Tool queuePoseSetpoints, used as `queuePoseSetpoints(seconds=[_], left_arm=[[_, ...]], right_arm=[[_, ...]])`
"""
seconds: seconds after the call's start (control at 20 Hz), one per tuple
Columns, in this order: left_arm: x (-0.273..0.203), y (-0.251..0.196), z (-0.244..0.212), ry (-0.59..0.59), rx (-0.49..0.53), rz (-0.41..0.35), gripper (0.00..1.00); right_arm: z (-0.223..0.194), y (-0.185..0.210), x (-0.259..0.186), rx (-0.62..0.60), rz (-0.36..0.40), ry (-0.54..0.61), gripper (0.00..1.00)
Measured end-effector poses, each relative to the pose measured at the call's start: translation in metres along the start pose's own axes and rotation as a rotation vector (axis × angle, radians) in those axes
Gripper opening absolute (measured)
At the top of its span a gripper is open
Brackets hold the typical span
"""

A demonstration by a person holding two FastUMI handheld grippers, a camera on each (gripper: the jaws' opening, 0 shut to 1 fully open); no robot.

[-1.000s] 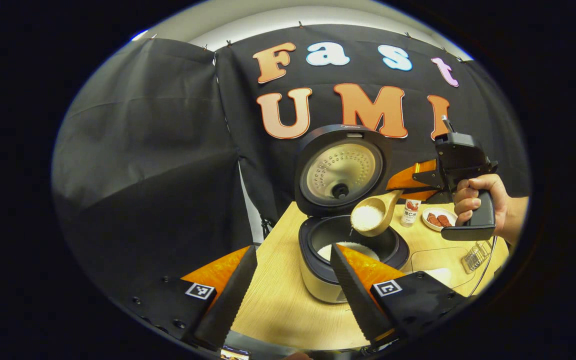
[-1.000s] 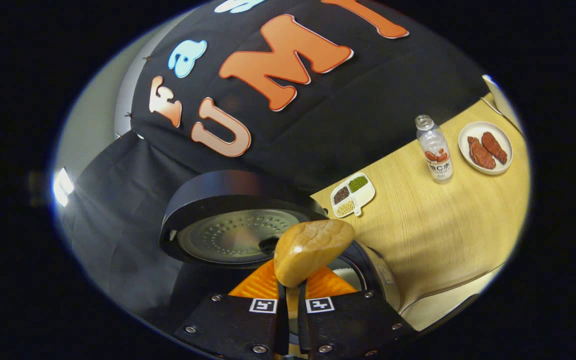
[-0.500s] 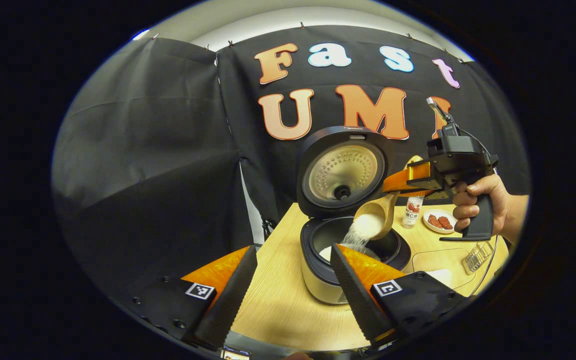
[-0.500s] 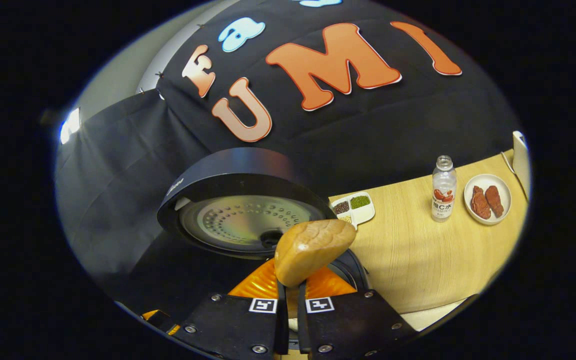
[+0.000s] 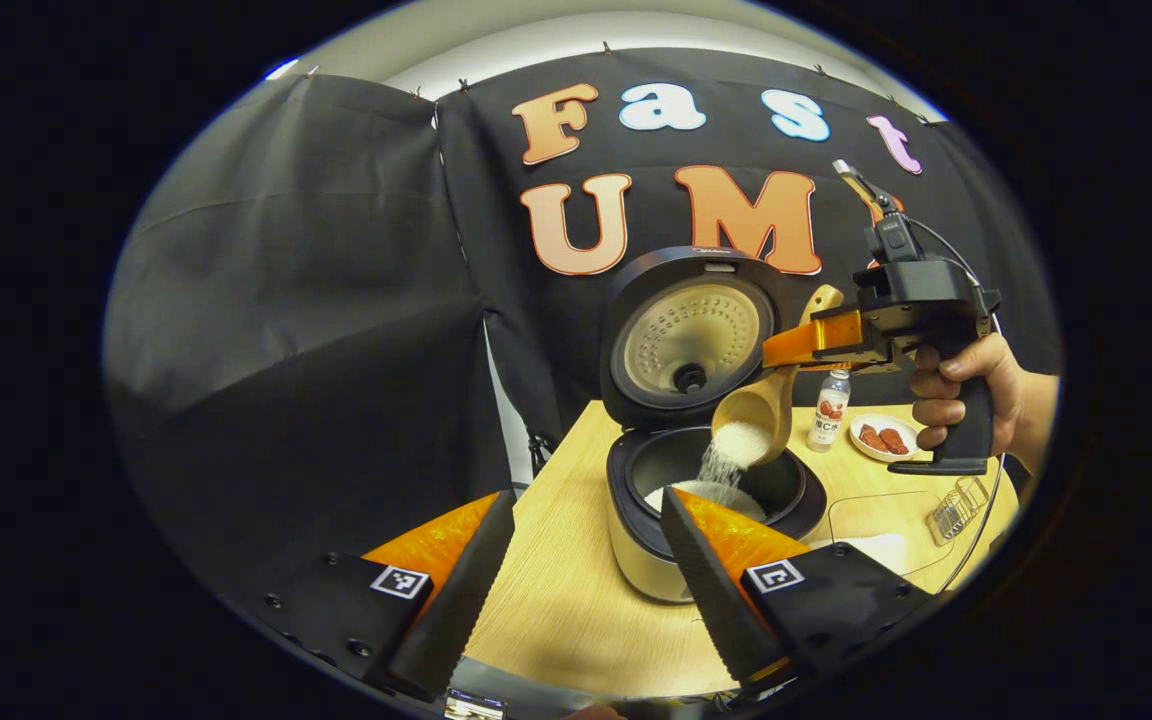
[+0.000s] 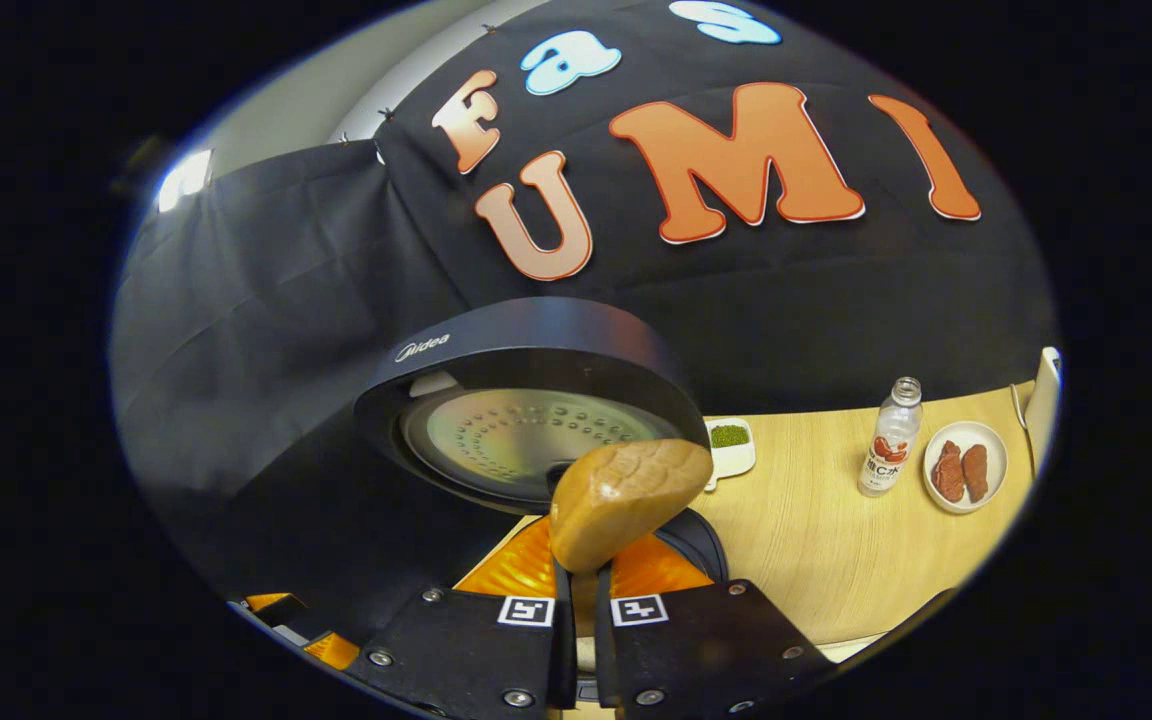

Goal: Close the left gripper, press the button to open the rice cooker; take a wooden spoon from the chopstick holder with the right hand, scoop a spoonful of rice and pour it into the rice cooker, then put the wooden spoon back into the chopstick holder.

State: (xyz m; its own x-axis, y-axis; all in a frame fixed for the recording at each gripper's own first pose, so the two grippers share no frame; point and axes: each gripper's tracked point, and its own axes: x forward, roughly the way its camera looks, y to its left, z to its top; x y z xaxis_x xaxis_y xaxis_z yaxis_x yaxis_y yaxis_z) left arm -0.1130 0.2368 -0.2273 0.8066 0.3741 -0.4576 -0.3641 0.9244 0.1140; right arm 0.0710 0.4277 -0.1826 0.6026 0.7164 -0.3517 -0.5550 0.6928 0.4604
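Above the open pot, the right claw (image 5: pixel 786 350) gripped the handle of the wooden spoon (image 5: pixel 751 415), both fingers pressed shut on it; bowl tipped downward so that rice (image 5: pixel 726 455) fell in a stream into the rice cooker (image 5: pixel 706 520). Tilt judged deliberate: the bowl hung over the middle of the pot, so grains landed inside and not on the surface (image 5: pixel 556 600).

- Rice cooker: lid (image 5: pixel 691 335) raised upright behind the pot; a white heap already lay in the pot.
- Left claw (image 5: pixel 581 590): wide apart, empty, held low and near the cooker's front, clear of the pour.
- Hand (image 5: pixel 966 390): wrapped round the right claw's grip.
- Right gripper view: right claw (image 6: pixel 583 600) with the spoon's rounded back (image 6: pixel 626 495) just ahead of it, hiding most of the pot.

Other items, all well apart from the cooker: bottle (image 6: pixel 888 440), plate (image 6: pixel 966 467) with two reddish pieces, small divided dish (image 6: pixel 731 445) with green contents, wire rack (image 5: pixel 956 505) at the far right, possibly the chopstick holder; could not tell.

Obstruction: the upright lid stood close behind the spoon. Step judged as mid-pour; return of spoon not yet done.
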Motion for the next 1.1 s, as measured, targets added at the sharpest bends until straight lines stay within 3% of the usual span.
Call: queuePoseSetpoints(seconds=[0.3,0.8,0.85,1.1], left_arm=[[-0.003,-0.01,0.005,-0.021,0.001,-0.016,0.99],[-0.019,-0.043,0.044,-0.183,0.082,-0.092,0.99],[-0.021,-0.042,0.048,-0.195,0.081,-0.095,0.92],[-0.025,-0.042,0.049,-0.21,0.073,-0.1,0.92]], right_arm=[[-0.001,0.012,0.001,-0.134,0.004,0.0,0.07],[0.003,0.023,-0.007,-0.406,-0.047,-0.042,0.07],[0.002,0.023,-0.007,-0.437,-0.054,-0.049,0.07],[-0.002,0.033,-0.012,-0.549,-0.05,-0.069,0.07]])
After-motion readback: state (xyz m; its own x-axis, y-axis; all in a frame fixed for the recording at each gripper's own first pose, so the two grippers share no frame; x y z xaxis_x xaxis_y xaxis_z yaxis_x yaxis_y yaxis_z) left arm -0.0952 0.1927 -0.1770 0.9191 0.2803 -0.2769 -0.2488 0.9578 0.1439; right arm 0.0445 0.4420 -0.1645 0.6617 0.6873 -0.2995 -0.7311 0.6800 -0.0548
